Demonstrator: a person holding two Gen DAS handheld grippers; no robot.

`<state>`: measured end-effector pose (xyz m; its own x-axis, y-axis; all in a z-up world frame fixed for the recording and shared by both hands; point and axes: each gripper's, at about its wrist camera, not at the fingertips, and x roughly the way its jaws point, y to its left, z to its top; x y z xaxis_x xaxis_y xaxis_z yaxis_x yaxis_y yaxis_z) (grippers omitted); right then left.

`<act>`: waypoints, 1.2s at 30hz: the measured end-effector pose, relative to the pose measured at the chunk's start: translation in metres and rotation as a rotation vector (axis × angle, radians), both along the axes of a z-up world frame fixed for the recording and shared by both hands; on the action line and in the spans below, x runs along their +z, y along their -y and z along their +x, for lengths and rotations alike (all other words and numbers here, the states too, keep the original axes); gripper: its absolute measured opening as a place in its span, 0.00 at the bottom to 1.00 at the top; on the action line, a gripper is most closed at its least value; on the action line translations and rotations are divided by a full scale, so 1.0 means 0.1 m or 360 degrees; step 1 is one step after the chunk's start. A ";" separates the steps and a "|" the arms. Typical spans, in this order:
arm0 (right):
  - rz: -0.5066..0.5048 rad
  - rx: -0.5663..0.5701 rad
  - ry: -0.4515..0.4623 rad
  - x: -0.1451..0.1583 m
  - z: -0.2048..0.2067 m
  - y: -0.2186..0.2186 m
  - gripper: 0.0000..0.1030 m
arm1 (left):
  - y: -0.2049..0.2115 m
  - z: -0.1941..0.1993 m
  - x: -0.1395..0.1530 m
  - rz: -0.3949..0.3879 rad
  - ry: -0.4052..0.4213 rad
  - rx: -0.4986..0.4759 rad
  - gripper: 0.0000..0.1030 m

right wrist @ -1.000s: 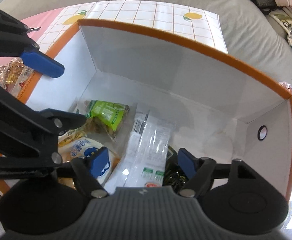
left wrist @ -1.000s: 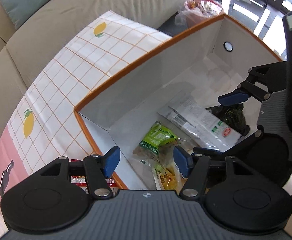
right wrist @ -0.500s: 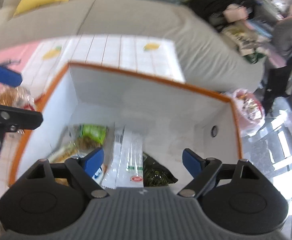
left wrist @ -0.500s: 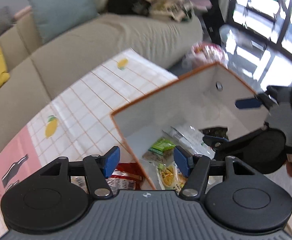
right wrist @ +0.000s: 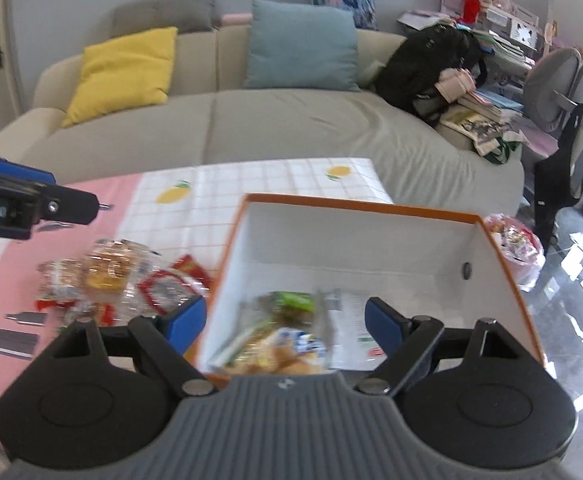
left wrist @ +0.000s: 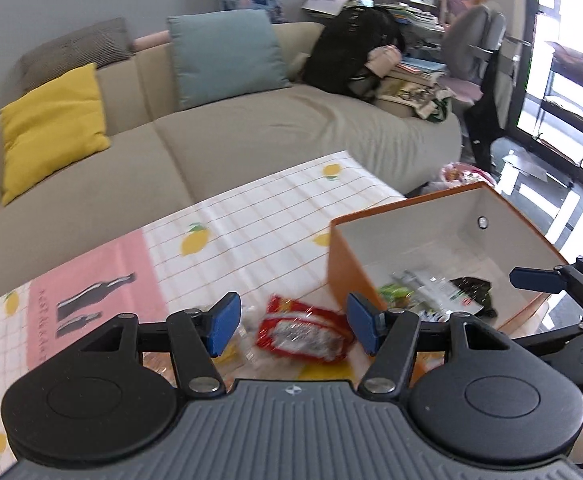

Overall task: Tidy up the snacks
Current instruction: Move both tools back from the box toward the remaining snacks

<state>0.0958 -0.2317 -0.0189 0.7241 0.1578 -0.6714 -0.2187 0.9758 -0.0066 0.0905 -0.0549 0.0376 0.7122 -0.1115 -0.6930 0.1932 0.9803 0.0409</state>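
Above the tabletop (left wrist: 251, 216), both tools hang with nothing between their blue pads: the left hand-held gripper (left wrist: 293, 323) is spread wide over a red snack packet (left wrist: 305, 330), and the right hand-held gripper (right wrist: 285, 324) is equally released over the near edge of the orange storage box (right wrist: 507, 276). Inside the white-lined box lie a green packet (right wrist: 293, 300), a white wrapper (right wrist: 351, 322) with small red and green marks, a blue-and-white bag (right wrist: 297, 342) of pale yellow pieces, and a dark packet (left wrist: 471, 294). Left of the box, on the pink part of the lemon-printed cloth, sit the red packet and several clear wrapped pastries (right wrist: 107, 270). Print on every wrapper is too blurred to read; white lettering on the side of the left tool in the right wrist view is also illegible. Behind stands a beige sofa (right wrist: 291, 128) with a yellow cushion (right wrist: 125, 68) and a teal cushion (right wrist: 301, 46).
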 end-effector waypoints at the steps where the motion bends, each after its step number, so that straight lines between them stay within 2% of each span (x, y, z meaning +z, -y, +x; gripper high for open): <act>1: 0.0021 0.0012 0.0010 0.01 -0.04 -0.06 0.82 | -0.06 -0.04 -0.02 -0.0006 -0.0001 0.0015 0.70; 6: 0.0063 0.0135 0.0041 -0.01 -0.14 -0.42 0.82 | -0.36 -0.19 -0.17 -0.0033 -0.0046 0.0082 0.66; 16: -0.0050 0.0350 0.0006 -0.24 -0.04 -1.08 0.81 | -0.95 -0.20 -0.51 -0.0098 -0.0167 0.0211 0.63; 23: -0.0137 0.0429 -0.0066 -0.49 0.24 -1.42 0.81 | -1.33 -0.12 -0.71 -0.0154 -0.0210 0.0315 0.73; 29: -0.0221 0.0450 -0.0159 -0.75 0.49 -1.59 0.81 | -1.57 -0.01 -0.90 -0.0222 -0.0255 0.0366 0.76; 36: -0.0242 0.0438 -0.0214 -0.95 0.72 -1.69 0.81 | -1.76 0.21 -1.16 -0.0291 -0.0322 0.0453 0.79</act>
<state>0.1680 -0.0628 -0.1135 0.5714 0.2259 -0.7890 -0.4828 0.8699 -0.1006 0.1117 0.1206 -0.0780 0.5836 -0.0638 -0.8095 -0.1011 0.9834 -0.1504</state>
